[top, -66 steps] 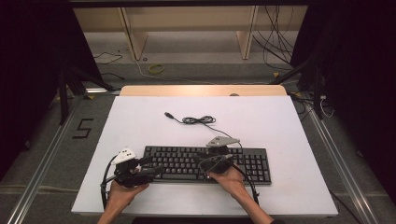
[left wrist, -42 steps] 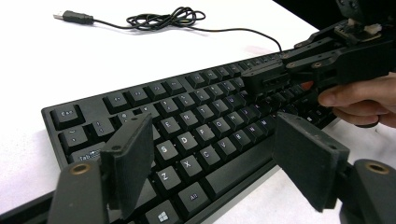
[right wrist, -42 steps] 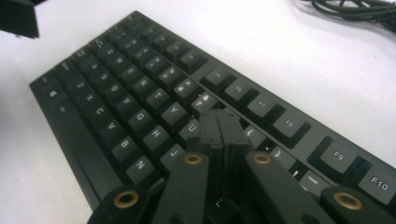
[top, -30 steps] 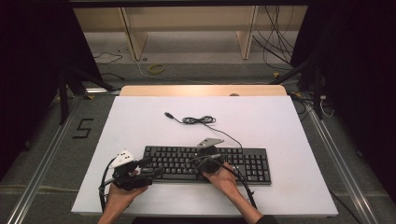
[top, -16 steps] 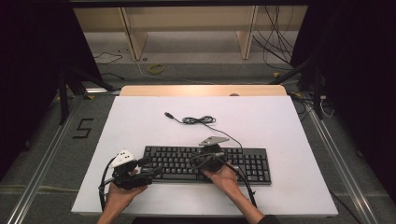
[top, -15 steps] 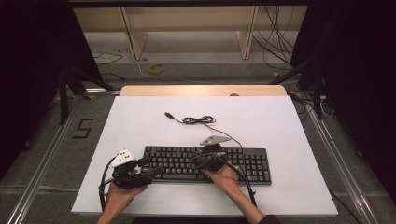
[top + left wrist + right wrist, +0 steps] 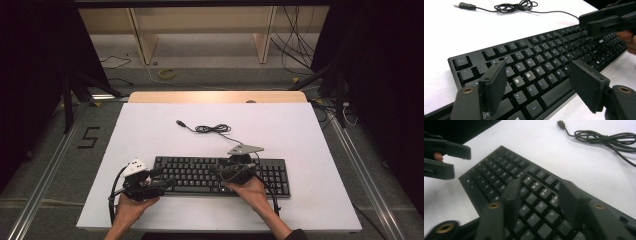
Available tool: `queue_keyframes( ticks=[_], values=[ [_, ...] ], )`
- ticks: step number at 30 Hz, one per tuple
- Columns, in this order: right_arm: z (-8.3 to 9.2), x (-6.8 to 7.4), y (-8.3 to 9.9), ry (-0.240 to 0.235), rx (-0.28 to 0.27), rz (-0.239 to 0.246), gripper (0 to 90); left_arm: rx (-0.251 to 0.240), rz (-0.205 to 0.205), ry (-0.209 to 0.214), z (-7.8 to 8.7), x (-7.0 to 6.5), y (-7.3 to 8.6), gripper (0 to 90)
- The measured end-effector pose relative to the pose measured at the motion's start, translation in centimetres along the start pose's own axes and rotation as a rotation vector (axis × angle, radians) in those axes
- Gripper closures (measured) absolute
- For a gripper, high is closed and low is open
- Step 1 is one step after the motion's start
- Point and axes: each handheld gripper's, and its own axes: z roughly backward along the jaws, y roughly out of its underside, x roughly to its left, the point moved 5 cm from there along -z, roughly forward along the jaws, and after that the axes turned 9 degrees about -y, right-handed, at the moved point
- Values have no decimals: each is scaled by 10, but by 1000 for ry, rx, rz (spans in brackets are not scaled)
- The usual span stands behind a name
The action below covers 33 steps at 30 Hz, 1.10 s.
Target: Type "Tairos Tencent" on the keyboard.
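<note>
High view: black keyboard [image 7: 220, 176] lies flat on the white table [image 7: 150, 130], under both grippers. Left gripper [image 7: 162, 184] sits at the keyboard's left end, jaws pointing across the keys toward the other hand. Right gripper [image 7: 220, 171] hovers over the middle keys, jaws pointing back toward the left one.

Left gripper view: left gripper [image 7: 536, 86] released, jaws wide apart, nothing between the pads; letter keys S, D, F lie below and just ahead of the gap. Right gripper [image 7: 609, 21] shows farther off, above the far key rows.

Right gripper view: right gripper [image 7: 541, 195] has just been opening; jaws parted, nothing clamped, keys K, O, P directly beneath the gap. Whether the tips touch the keys, cannot tell.

Keyboard's cable [image 7: 212, 129] lies coiled on the table beyond both grippers, well apart from them, USB plug [image 7: 560, 123] loose at its end.
</note>
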Motion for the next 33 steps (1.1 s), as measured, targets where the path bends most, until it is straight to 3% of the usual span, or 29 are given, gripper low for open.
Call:
queue_keyframes(
  ticks=[9, 15, 26, 33],
  values=[
    [10, 9, 4, -16, -11, 31, 364, 19, -5, -5, -9, -1, -7, 363],
    [15, 15, 7, -38, -26, 43, 329, 39, -8, -11, -14, -2, -14, 529],
    [28, 22, 16, -46, -41, 51, 307, 118, -54, -25, -38, -6, -22, 810],
    [36, 25, 19, -57, -60, 51, 305, 165, -94, -39, -55, -16, -24, 888]
  ],
)
